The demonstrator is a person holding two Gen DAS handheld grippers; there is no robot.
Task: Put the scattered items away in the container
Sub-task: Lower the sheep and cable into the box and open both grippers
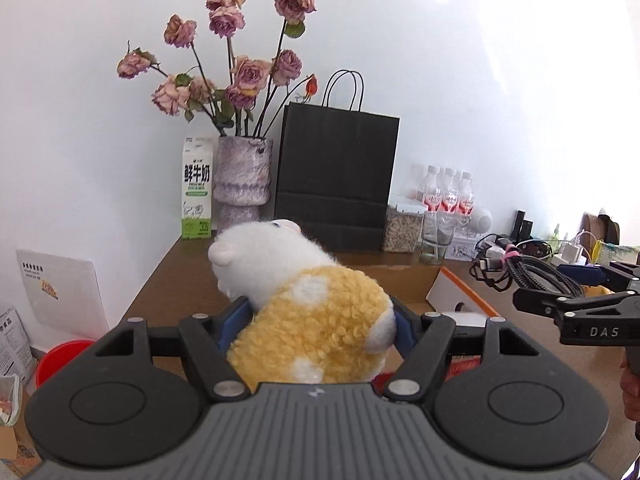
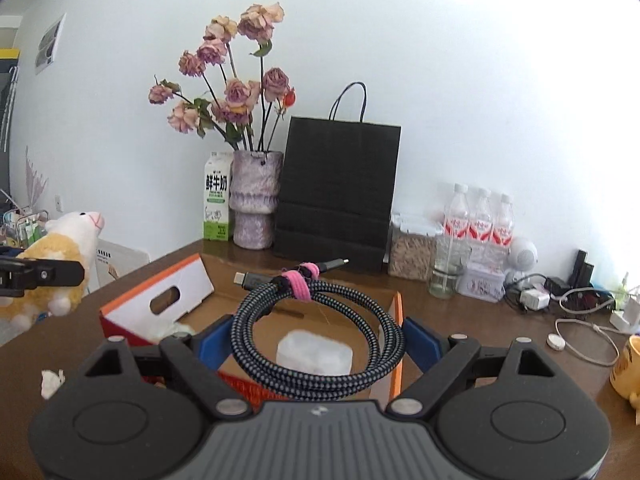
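A yellow and white plush sheep [image 1: 312, 320] is held up above the brown table, my left gripper [image 1: 318, 316] shut on its body with the blue pads pressing both flanks. My right gripper [image 2: 318, 336] is shut on a coiled braided cable [image 2: 256, 304] bound with a pink tie. Below the cable stands an open cardboard box [image 2: 398, 344] with orange-edged flaps and a white object [image 2: 316, 354] on its floor. From the right wrist view the plush sheep [image 2: 64, 256] and left gripper [image 2: 40, 276] hang left of the box. The left wrist view shows the right gripper [image 1: 576, 284] with the cable [image 1: 532, 276].
Along the wall stand a milk carton [image 2: 218, 204], a vase of dried roses [image 2: 256, 200], a black paper bag [image 2: 340, 192], a seed jar [image 2: 412, 248], a glass [image 2: 444, 276] and water bottles [image 2: 480, 216]. Chargers and cords [image 2: 580, 304], a yellow mug [image 2: 628, 368] sit right; a crumpled tissue [image 2: 52, 380] left.
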